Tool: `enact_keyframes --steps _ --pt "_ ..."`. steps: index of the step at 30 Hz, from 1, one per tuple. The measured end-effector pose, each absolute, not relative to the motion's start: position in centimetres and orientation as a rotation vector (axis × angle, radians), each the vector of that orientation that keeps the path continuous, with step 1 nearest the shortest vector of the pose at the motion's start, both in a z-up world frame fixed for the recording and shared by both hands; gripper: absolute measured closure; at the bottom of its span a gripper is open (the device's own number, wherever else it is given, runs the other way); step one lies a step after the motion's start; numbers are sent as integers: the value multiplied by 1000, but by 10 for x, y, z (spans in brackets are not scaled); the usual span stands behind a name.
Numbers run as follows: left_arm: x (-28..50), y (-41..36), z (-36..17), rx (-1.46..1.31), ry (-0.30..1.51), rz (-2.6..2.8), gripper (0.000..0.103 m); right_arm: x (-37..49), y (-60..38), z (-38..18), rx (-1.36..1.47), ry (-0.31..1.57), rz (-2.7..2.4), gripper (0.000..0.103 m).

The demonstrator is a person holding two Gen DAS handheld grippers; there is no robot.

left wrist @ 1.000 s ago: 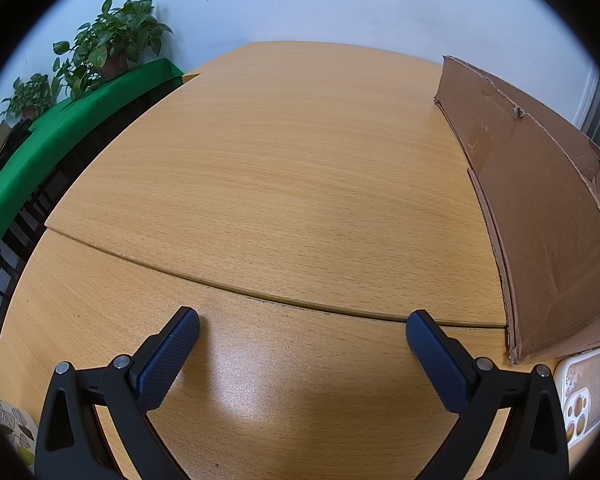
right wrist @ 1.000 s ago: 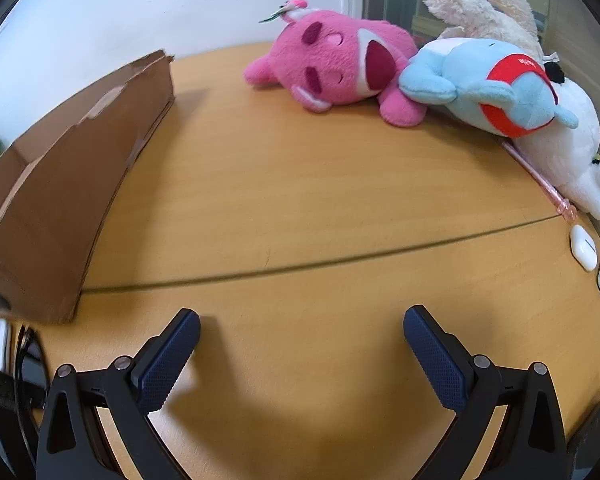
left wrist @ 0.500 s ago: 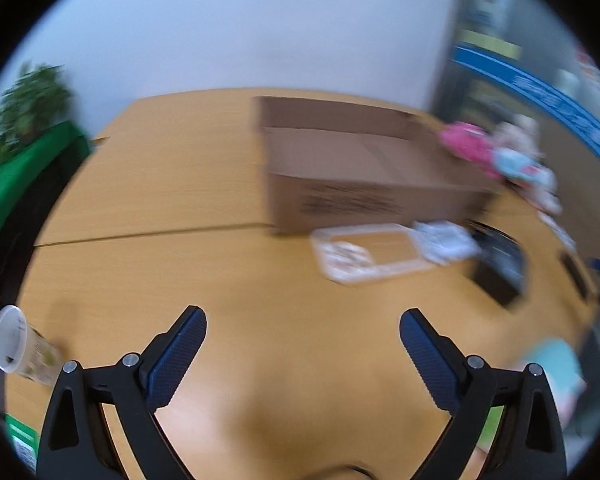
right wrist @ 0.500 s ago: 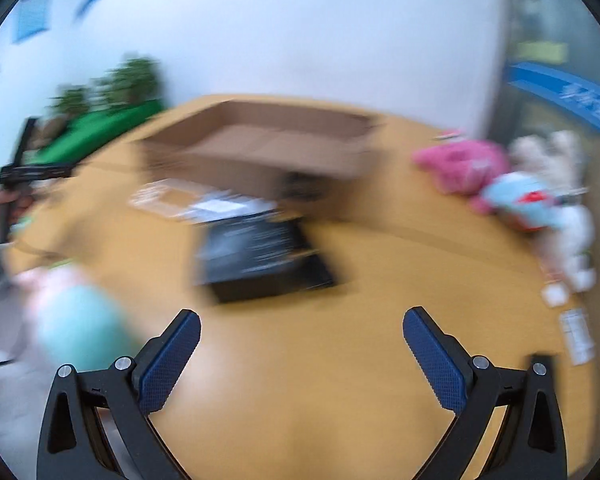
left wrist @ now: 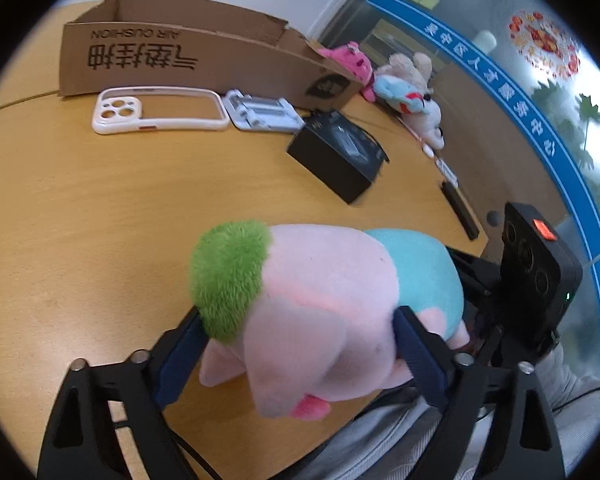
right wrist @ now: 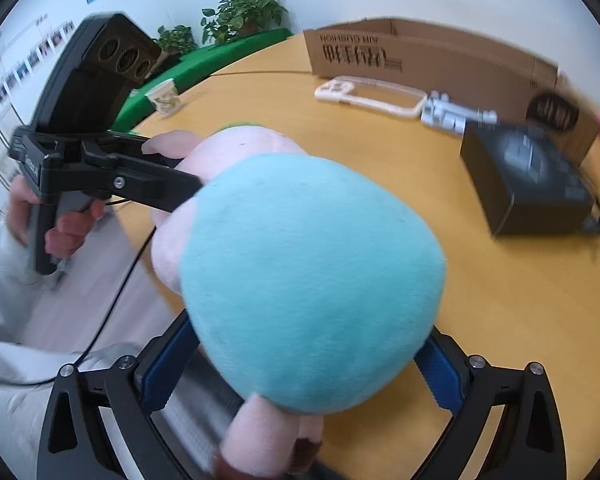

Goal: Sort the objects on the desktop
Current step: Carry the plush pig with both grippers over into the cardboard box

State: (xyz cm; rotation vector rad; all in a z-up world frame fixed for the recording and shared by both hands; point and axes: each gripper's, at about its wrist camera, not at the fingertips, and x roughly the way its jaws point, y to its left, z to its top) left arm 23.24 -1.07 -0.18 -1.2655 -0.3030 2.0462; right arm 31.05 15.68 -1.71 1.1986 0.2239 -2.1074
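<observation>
A pink plush toy point(left wrist: 320, 300) with a green tuft and a teal body lies at the near table edge. My left gripper point(left wrist: 296, 344) is shut on its pink head end. My right gripper point(right wrist: 304, 360) is shut on its teal body point(right wrist: 312, 280); it also shows in the left wrist view point(left wrist: 540, 280) at the right. The left gripper shows in the right wrist view point(right wrist: 100, 168), held in a hand. A cardboard box point(left wrist: 188, 56) stands at the back of the wooden table point(left wrist: 80, 200).
A white phone case point(left wrist: 156, 112), a white clip point(left wrist: 260, 114) and a black box point(left wrist: 336, 156) lie in front of the cardboard box. Plush toys point(left wrist: 400, 84) lie at the far right. A paper cup point(right wrist: 164, 96) and green plants point(right wrist: 240, 12) are at the far left.
Both grippers swung from the far table to the near edge and closed on the pink and teal plush toy; earlier both were open and empty.
</observation>
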Motion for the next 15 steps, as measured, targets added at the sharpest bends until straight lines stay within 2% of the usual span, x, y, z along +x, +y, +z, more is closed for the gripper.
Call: enact_keyframes --steps 2,3,4,7,10,15 --pt "229 -17 6 -1239 -316 2077 28 307 152 -11 1185 219 -2154 14" --pt "228 -16 12 -1218 -301 2097 30 307 148 -6 1181 220 -2166 15" --pt "228 -15 19 -1190 -285 2113 38 303 141 -1 1169 238 -2188 16" --pt "221 -21 52 -1077 -252 2170 38 297 123 29 1083 340 -2297 17" --pt "207 -28 91 -938 -243 2205 38 286 117 61 980 321 -2370 17" --pt "189 -27 149 -734 -156 2238 38 277 105 120 789 405 -2524 17"
